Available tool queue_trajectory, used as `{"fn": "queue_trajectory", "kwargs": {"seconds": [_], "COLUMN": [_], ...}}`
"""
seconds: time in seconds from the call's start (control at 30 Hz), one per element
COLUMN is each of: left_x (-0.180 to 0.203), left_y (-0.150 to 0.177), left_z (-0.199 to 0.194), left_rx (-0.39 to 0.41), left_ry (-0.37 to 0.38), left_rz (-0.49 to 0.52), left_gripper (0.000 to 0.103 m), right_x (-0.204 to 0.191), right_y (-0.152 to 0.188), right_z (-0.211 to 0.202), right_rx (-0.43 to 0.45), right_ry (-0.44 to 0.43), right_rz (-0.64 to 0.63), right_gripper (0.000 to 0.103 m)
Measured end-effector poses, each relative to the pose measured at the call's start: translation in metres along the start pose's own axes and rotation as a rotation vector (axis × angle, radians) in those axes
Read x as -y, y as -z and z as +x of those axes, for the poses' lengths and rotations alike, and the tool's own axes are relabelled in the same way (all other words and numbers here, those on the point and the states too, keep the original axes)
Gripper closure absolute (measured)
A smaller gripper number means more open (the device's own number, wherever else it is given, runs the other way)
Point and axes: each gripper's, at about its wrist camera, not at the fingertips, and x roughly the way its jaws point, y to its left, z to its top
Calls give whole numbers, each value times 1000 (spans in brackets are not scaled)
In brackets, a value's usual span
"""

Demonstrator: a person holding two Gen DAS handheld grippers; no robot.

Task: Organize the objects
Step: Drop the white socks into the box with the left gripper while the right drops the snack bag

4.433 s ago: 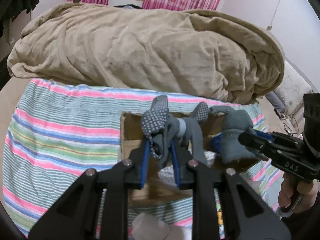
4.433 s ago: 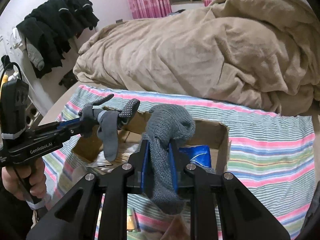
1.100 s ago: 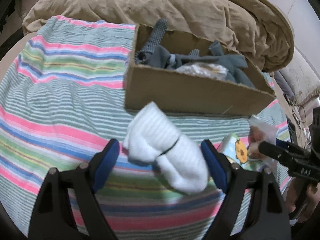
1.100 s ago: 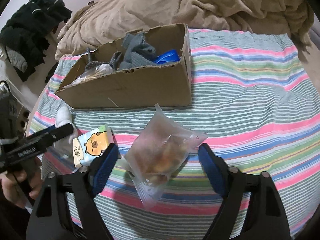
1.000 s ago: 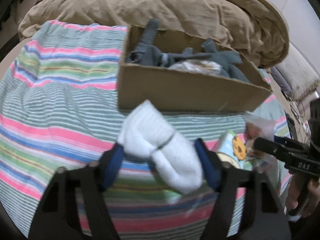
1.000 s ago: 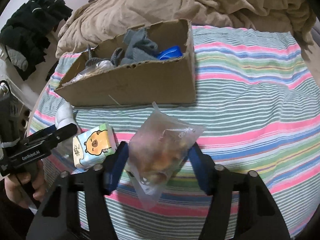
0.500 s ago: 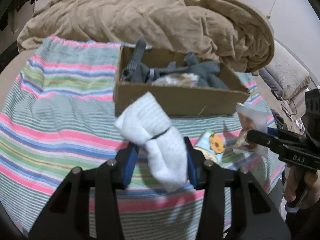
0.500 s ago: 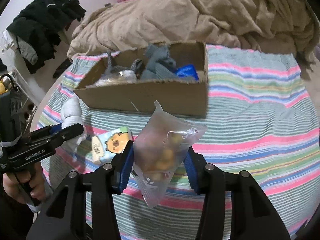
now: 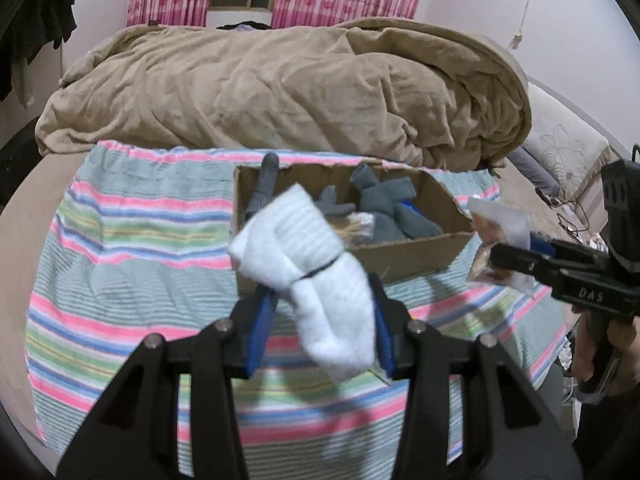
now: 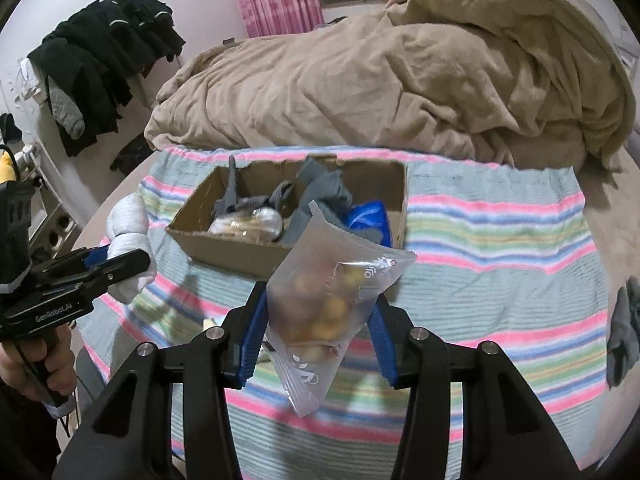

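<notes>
My left gripper (image 9: pixel 320 320) is shut on a rolled pair of white socks (image 9: pixel 308 264) and holds it in the air in front of the cardboard box (image 9: pixel 416 256). My right gripper (image 10: pixel 316 320) is shut on a clear plastic bag of snacks (image 10: pixel 328 300), also lifted before the box (image 10: pixel 240 254). The box holds grey socks (image 9: pixel 384 204), a blue item (image 10: pixel 368 216) and another clear bag (image 10: pixel 248 220). The left gripper with the socks (image 10: pixel 128 240) shows at the left of the right wrist view. The right gripper with the bag (image 9: pixel 496 240) shows at the right of the left wrist view.
The box stands on a striped sheet (image 9: pixel 132 240) on the bed. A bunched tan blanket (image 9: pixel 280 92) lies behind the box. Dark clothes (image 10: pixel 100 60) hang at the left wall. A grey sock (image 10: pixel 624 328) lies at the sheet's right edge.
Both grippers closed on their items and lifted them off the sheet. The white socks and the snack bag now hang in the air nearer the box.
</notes>
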Motion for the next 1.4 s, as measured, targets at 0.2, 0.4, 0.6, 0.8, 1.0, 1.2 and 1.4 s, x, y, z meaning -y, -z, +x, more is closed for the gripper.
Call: {"fn": "queue_trajectory", "kwargs": {"seconds": [0.2, 0.4, 0.6, 0.8, 1.0, 1.2, 1.4], "left_x": [-10, -17, -22, -29, -32, -24, -17], "left_y": [-16, -33, -43, -45, -49, -52, -50], "left_z": [11, 29, 58, 86, 102, 107, 89], "left_rx": [10, 2, -43, -103, -137, -158, -130], "left_ry": [-16, -31, -15, 21, 55, 33, 11], "left_rz": [30, 62, 95, 100, 101, 112, 113], "left_gripper": [58, 58, 58, 58, 56, 48, 25], "right_x": [7, 18, 23, 29, 35, 34, 24], "right_y": [-22, -40, -53, -63, -63, -63, -62], "right_z": [6, 20, 41, 74, 94, 98, 91], "right_rx": [31, 51, 33, -15, -42, -42, -27], "right_ry": [10, 8, 12, 17, 32, 43, 43], "right_rz": [-13, 9, 3, -5, -12, -20, -34], "right_gripper": [53, 53, 53, 53, 53, 44, 25]}}
